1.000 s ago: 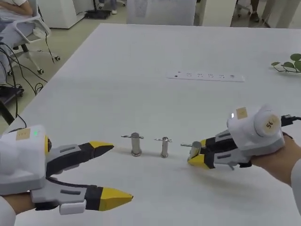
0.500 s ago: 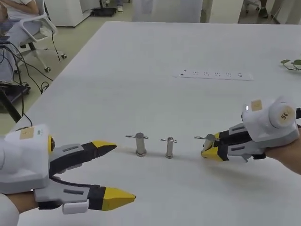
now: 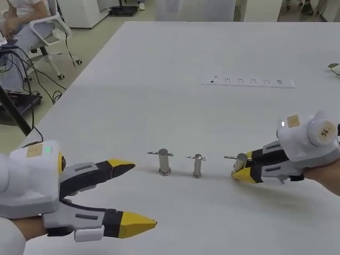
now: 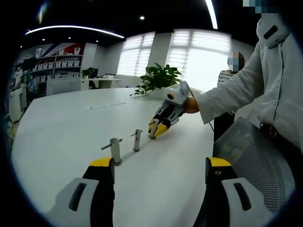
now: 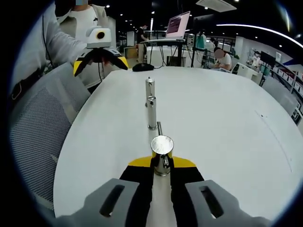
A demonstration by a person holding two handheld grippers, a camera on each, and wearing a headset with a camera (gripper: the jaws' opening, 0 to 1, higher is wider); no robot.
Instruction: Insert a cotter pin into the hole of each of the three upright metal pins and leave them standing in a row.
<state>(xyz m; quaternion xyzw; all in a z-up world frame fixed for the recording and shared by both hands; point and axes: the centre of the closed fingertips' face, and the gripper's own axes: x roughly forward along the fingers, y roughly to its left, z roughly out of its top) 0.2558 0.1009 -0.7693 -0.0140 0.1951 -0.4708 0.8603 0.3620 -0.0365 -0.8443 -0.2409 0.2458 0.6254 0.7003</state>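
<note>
- Since a second ago, your right gripper has carried the third pin a little farther out from the middle pin; the gap on that side is now wider than the gap on the other side.
- Nearest to you, well short of the middle pin and off to its left, your left gripper has its two yellow-tipped jaws spread wide with nothing between them. Its white body is cut off by the lower left corner of the head view.
- You have three upright metal pins in one row on the white table: the left pin, the middle pin beside it, and the third pin to the right.
- You can count three cotter pins, one through the top of each: the left cotter pin, the middle cotter pin and the third cotter pin, whose wire sticks out toward the middle pin.
- Your right gripper is clamped on the third pin's shaft. The jaws hide its lower part, so you cannot tell whether its foot touches the table.
- Seen from the right gripper view, the middle pin stands in front of the left pin and covers most of it.
- Far beyond the middle pin lies one power strip; its sockets are too small to count.
</note>
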